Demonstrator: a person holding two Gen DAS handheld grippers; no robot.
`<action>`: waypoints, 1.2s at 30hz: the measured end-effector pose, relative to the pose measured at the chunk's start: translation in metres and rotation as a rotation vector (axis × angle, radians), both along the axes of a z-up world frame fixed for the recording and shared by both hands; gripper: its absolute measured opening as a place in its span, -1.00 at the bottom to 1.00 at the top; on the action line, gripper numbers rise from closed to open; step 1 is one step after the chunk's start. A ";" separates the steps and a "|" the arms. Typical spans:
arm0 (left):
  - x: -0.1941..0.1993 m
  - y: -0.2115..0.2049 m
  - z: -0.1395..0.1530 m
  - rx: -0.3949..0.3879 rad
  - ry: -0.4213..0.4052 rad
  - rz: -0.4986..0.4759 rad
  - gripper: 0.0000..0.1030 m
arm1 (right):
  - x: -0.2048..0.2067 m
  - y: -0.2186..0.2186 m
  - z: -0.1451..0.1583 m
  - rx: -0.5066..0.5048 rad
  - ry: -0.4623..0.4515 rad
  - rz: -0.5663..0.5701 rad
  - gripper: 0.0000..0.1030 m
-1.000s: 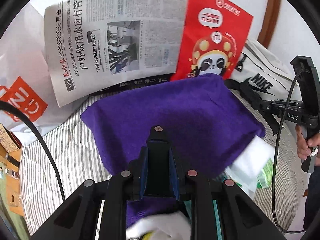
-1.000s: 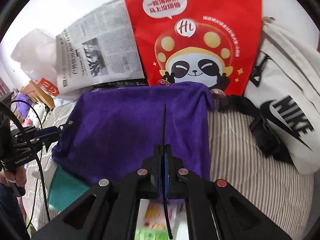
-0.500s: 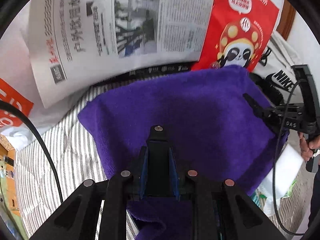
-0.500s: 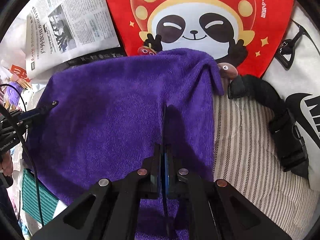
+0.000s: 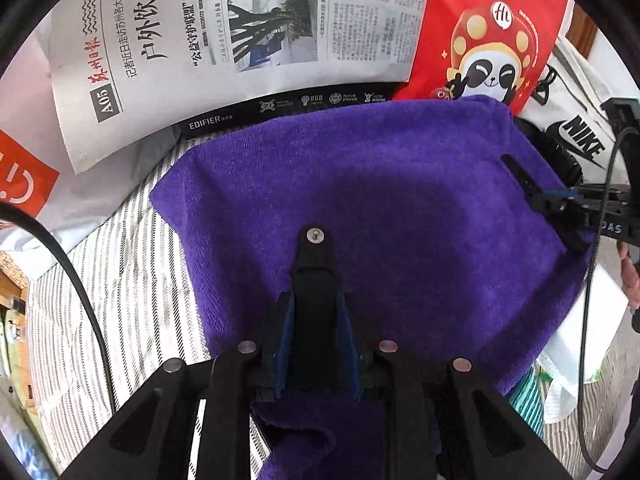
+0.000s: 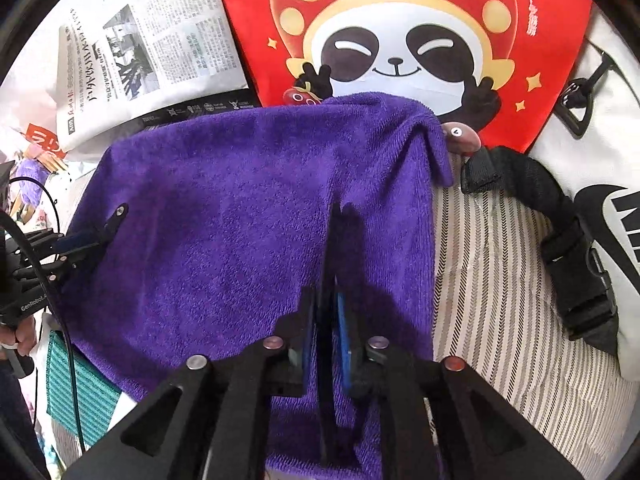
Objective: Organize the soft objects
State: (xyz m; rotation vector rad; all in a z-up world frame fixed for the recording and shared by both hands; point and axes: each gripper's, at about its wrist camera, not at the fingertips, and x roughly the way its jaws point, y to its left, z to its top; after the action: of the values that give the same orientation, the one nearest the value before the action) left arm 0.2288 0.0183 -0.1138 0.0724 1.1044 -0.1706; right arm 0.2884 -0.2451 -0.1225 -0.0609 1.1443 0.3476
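1. Your left gripper (image 5: 316, 264) and right gripper (image 6: 332, 240) have both come down onto the purple terry towel (image 5: 380, 208), now spread flat on the striped bedding (image 6: 488, 280).
2. Both jaws have just been opening slightly; the towel's near edge sits between them, barely pinched, so this fold looks laid down.

Both claws point steeply downward. The left claw (image 5: 316, 264) has its jaws a narrow gap apart, having just been opening, with cloth bunched beneath its base. The right claw (image 6: 332, 240) also has just been opening, its jaws parted only a sliver, and a hand (image 6: 16, 338) grips the left handle
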 end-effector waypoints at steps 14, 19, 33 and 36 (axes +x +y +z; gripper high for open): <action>-0.048 0.000 0.045 0.009 -0.071 -0.005 -0.05 | -0.052 -0.010 0.053 0.015 -0.098 -0.030 -0.14; -0.076 0.003 0.060 -0.003 -0.100 -0.011 -0.02 | -0.093 -0.008 0.075 0.026 -0.148 -0.014 -0.01; -0.148 0.006 0.054 -0.062 -0.111 -0.026 -0.02 | -0.159 0.020 0.057 0.030 -0.147 -0.003 0.52; -0.153 0.007 0.051 -0.072 -0.109 -0.031 -0.02 | -0.169 0.034 0.056 -0.024 -0.199 0.008 0.72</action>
State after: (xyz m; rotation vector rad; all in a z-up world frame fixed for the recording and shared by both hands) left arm 0.0754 0.0252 -0.0630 0.0340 0.9883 -0.2319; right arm 0.1193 -0.2107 -0.0667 -0.1188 0.9520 0.3276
